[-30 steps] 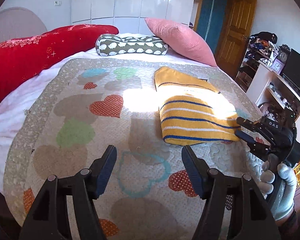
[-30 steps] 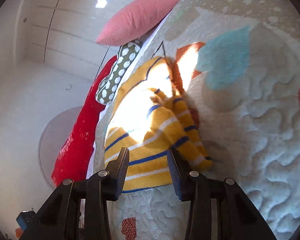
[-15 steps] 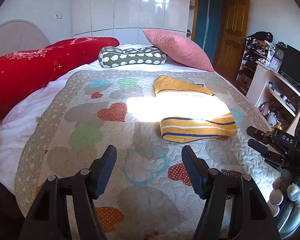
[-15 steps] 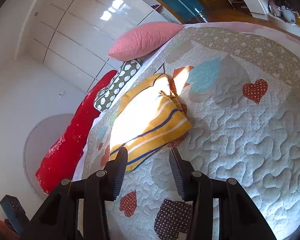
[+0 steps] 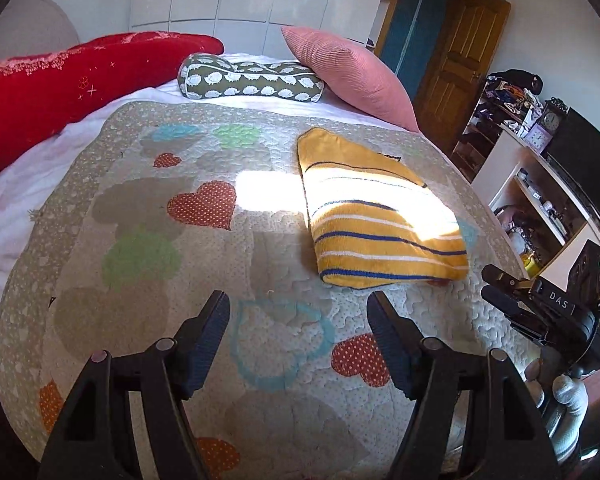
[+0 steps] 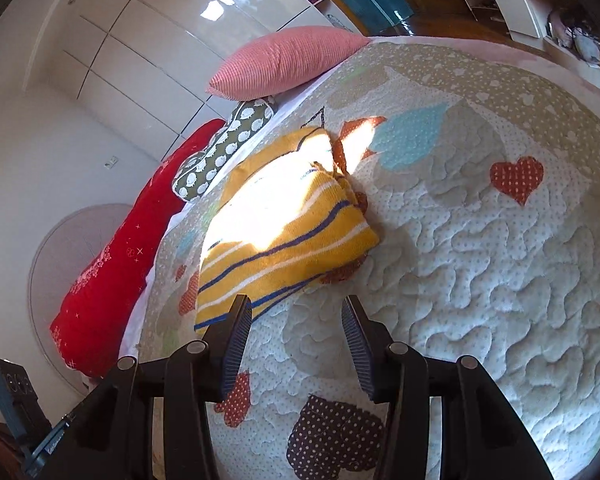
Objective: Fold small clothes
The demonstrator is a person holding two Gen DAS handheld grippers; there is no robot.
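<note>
Now | left gripper (image 5: 298, 334) opening, empty | right gripper (image 6: 296, 334) opening, empty, marked "DAS" | striped garment (image 5: 376, 224) folded

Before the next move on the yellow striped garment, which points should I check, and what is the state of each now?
1. Yellow striped garment folded, lying on the quilt: ok.
2. Left hand-held gripper empty, jaws opening: ok.
3. Right hand-held gripper empty, jaws opening, clear of the garment: ok.
4. Edges aligned: not ok, fabric bunches at one corner.
5. Underside smooth: cannot tell.
</note>
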